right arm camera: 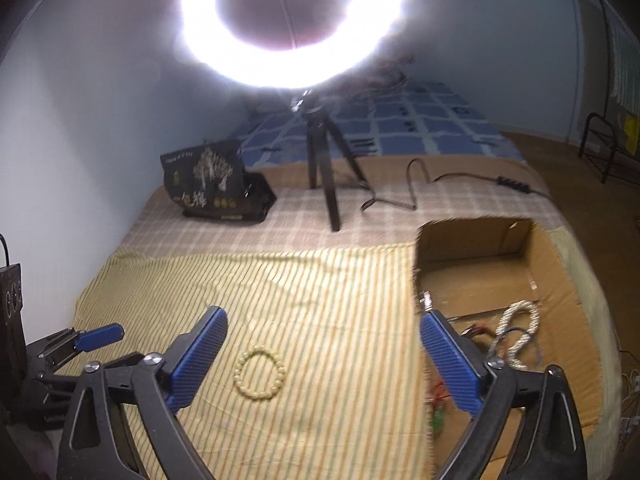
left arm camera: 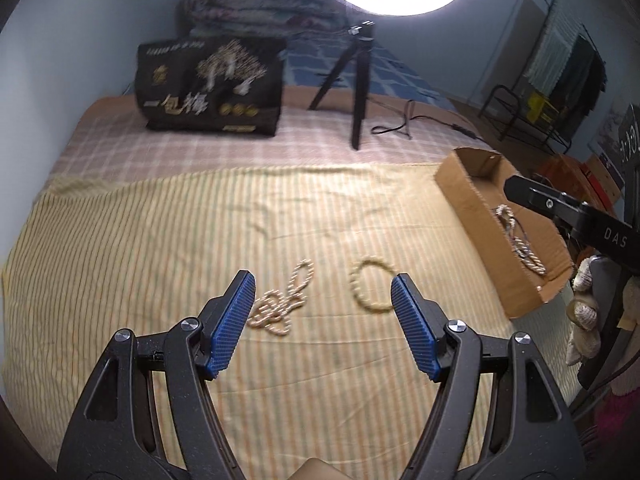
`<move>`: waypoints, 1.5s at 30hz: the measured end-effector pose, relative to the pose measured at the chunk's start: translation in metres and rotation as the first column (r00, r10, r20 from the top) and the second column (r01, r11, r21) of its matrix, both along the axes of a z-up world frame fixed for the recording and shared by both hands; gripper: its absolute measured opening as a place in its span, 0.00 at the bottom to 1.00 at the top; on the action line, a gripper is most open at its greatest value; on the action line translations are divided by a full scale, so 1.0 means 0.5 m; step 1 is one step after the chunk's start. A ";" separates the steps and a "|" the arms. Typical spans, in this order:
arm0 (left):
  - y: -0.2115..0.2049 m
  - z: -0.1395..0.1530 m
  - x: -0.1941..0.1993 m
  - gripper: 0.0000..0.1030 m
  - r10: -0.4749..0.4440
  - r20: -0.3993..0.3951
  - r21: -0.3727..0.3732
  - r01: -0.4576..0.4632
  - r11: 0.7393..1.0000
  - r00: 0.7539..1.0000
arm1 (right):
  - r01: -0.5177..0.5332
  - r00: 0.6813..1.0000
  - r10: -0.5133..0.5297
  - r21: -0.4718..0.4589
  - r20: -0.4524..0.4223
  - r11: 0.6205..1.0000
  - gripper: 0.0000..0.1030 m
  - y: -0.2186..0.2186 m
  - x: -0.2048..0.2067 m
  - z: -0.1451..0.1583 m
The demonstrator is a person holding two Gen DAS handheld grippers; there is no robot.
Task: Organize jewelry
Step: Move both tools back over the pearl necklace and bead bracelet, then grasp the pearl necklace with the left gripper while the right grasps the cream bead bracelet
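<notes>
Both hand-held grippers empty, jaws apart. Left hand-held gripper hovers over the bed with necklace and bracelet just ahead, likely picking one next. Right hand-held gripper straddles the box edge; box already holds jewelry, so likely the drop spot.

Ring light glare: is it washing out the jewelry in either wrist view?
Right wrist: ring light blooms heavily up top, yet the bead bracelet stays readable. Left wrist: less glare, but motion blur softens the bracelet and the pearl necklace.
</notes>
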State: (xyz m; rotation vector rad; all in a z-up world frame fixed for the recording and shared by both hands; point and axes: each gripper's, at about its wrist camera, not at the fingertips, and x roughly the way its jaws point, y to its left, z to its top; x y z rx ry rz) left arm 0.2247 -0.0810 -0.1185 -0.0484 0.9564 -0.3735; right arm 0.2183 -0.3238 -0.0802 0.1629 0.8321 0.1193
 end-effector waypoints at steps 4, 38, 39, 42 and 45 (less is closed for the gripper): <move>0.032 -0.036 0.011 0.70 0.022 -0.046 0.010 -0.022 1.000 0.999 | -0.025 0.999 0.026 0.014 -0.045 1.000 0.92 0.022 0.014 -0.031; -0.022 -0.193 0.065 0.70 0.007 -0.090 0.216 0.012 0.976 0.996 | -0.208 0.947 0.176 -0.094 -0.269 0.974 0.67 0.120 0.064 -0.225; -0.023 -0.194 0.064 0.70 0.007 -0.084 0.222 0.012 0.975 0.996 | -0.218 0.946 0.183 -0.110 -0.268 0.970 0.67 0.126 0.063 -0.226; -0.025 -0.197 0.066 0.70 0.011 -0.075 0.225 0.006 0.974 0.997 | -0.239 0.945 0.193 -0.155 -0.263 0.959 0.64 0.140 0.059 -0.230; -0.028 -0.198 0.064 0.70 0.004 -0.057 0.239 0.010 0.971 0.998 | -0.259 0.945 0.203 -0.206 -0.257 0.944 0.61 0.156 0.053 -0.234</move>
